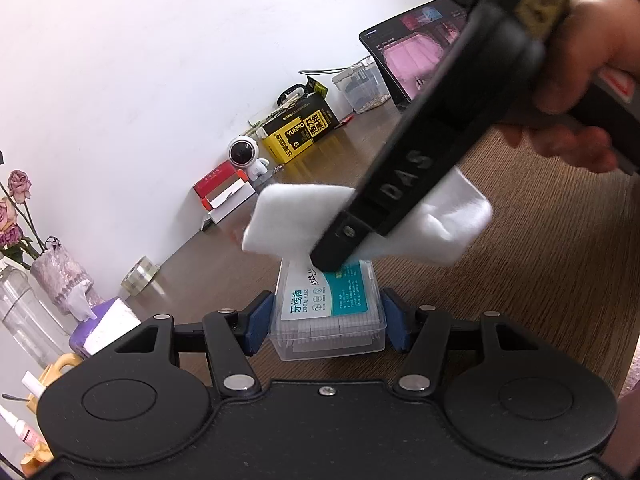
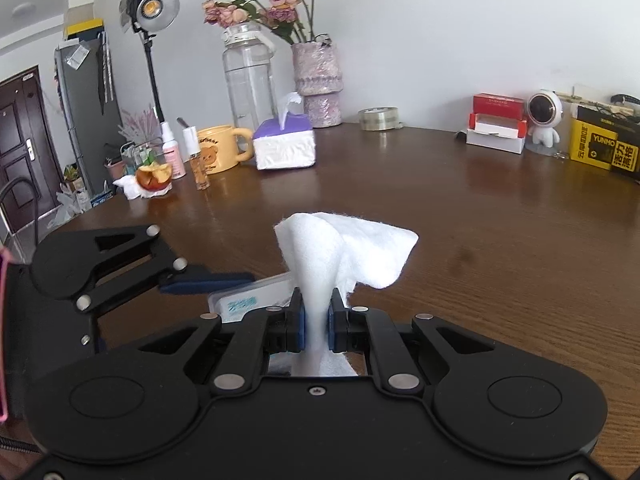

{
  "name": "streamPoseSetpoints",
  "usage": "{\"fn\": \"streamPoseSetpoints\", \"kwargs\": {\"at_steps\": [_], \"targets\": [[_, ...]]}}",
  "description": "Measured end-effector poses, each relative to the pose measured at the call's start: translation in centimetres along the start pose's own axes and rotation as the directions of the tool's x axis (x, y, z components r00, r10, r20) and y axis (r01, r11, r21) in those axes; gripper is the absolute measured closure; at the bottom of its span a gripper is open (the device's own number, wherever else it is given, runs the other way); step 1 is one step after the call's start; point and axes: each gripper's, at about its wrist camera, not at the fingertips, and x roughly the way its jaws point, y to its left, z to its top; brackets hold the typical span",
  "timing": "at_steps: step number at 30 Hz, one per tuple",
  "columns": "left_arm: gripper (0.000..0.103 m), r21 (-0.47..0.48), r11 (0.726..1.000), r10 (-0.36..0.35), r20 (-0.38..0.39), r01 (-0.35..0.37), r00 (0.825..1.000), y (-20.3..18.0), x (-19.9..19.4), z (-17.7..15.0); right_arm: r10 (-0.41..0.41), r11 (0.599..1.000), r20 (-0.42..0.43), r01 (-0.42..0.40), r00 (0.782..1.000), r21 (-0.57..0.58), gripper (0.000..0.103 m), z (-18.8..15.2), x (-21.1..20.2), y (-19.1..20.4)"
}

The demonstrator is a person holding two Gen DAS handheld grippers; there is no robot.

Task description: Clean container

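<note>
A clear plastic dental floss box [image 1: 328, 312] with a teal and white label lies on the brown wooden table [image 1: 540, 280]. My left gripper [image 1: 327, 322] is shut on its two sides, blue pads against the box walls. My right gripper [image 2: 317, 322] is shut on a white cloth pad [image 2: 352, 250]. In the left wrist view the right gripper [image 1: 332, 258] comes in from the upper right and presses the cloth [image 1: 288, 216] on the far end of the box lid. The box [image 2: 256, 294] shows partly in the right wrist view beside the left gripper's finger [image 2: 208, 282].
Along the wall stand a yellow box [image 1: 300, 130], an astronaut figure [image 1: 248, 158], a red and white box [image 1: 224, 194], a tape roll [image 1: 140, 276], a tissue pack [image 2: 285, 148], a vase of flowers [image 2: 318, 80], a clear jug [image 2: 248, 76], a yellow mug [image 2: 218, 148] and a tablet [image 1: 412, 56].
</note>
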Motion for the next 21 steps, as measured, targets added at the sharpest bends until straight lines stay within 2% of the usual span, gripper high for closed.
{"fn": "streamPoseSetpoints", "kwargs": {"at_steps": [11, 13, 21], "targets": [[0.045, 0.003, 1.000, 0.002, 0.001, -0.002, 1.000, 0.5, 0.7, 0.2, 0.104, 0.993, -0.028, -0.105, 0.994, -0.052, 0.093, -1.4, -1.3, 2.7], [0.045, 0.001, 1.000, 0.001, 0.001, -0.001, 1.000, 4.7, 3.3, -0.6, 0.108, 0.993, -0.026, -0.109, 0.994, -0.052, 0.093, -1.4, -1.2, 2.8], [0.045, -0.001, 1.000, -0.002, 0.001, 0.002, 1.000, 5.0, 3.5, -0.7, 0.115, 0.992, -0.021, -0.115, 0.993, -0.051, 0.093, -1.3, -1.2, 3.0]]}}
